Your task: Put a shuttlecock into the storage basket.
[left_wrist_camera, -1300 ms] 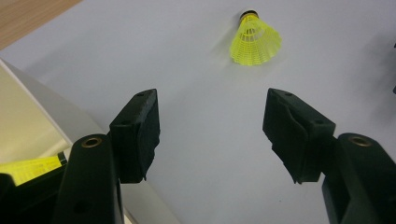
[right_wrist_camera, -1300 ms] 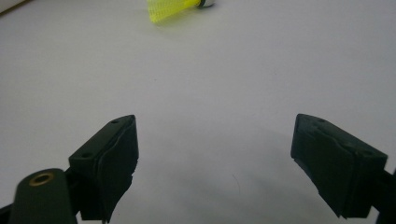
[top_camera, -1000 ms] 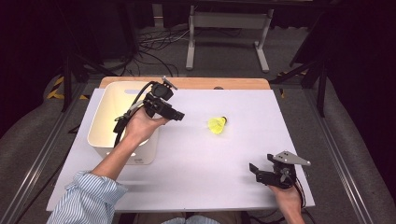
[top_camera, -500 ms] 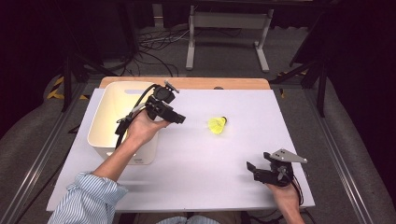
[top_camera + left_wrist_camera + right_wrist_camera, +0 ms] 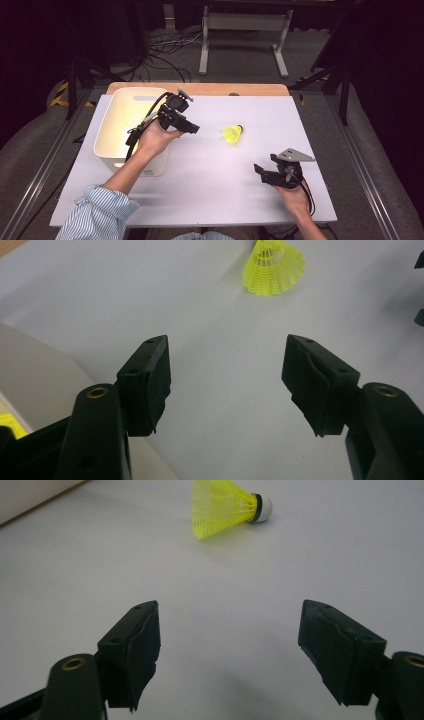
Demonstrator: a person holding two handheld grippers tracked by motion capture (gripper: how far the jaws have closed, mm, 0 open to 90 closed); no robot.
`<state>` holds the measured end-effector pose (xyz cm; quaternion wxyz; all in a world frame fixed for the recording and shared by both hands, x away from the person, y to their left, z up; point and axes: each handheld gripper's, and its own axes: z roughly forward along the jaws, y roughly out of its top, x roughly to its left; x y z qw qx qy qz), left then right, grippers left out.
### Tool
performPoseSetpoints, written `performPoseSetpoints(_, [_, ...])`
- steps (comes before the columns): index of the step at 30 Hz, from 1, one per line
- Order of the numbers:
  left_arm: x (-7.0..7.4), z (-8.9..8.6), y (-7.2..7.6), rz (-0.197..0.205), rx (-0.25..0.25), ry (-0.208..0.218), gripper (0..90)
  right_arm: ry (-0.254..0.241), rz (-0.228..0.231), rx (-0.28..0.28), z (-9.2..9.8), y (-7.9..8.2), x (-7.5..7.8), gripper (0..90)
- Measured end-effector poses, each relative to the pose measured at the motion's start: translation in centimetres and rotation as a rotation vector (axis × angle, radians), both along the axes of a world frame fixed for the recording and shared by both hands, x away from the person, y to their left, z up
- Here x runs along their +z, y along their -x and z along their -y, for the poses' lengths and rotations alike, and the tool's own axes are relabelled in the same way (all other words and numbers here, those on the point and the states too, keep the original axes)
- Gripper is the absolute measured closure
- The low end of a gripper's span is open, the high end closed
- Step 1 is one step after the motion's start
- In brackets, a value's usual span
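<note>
A yellow shuttlecock (image 5: 233, 134) with a white cork tip lies on its side on the white tabletop (image 5: 210, 190), near the middle. My left gripper (image 5: 193, 129) hovers by the bin's right rim, pointing at the shuttlecock (image 5: 274, 267); its jaws stand open and empty (image 5: 227, 347). My right gripper (image 5: 260, 170) is low over the table at the front right, a short way from the shuttlecock (image 5: 225, 507). Its jaws (image 5: 230, 610) have just been closing a little but stay wide apart, with nothing between them.
A white rectangular bin (image 5: 112, 150) stands at the table's left, under my left forearm. A wooden edge (image 5: 200, 89) runs along the back of the table. Beyond it are cables and a metal stand (image 5: 245, 30) on the floor.
My right gripper has moved left and away from the front edge, closer to the shuttlecock. The left gripper and the shuttlecock have stayed put.
</note>
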<state>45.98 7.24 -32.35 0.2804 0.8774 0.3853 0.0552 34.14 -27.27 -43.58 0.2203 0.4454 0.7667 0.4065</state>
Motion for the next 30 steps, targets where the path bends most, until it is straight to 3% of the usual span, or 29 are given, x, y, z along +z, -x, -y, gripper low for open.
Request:
performPoseSetpoints(21, [-0.7,0.7,-0.6,-0.005,-0.009,0.002,36.7,-0.015,-0.06,-0.001,-3.1,-4.4,0.6,31.8])
performPoseSetpoints(30, [-0.9,0.8,-0.7,-0.009,-0.012,0.004,36.7,0.023,-0.097,0.009,-4.6,-6.3,1.6,36.5])
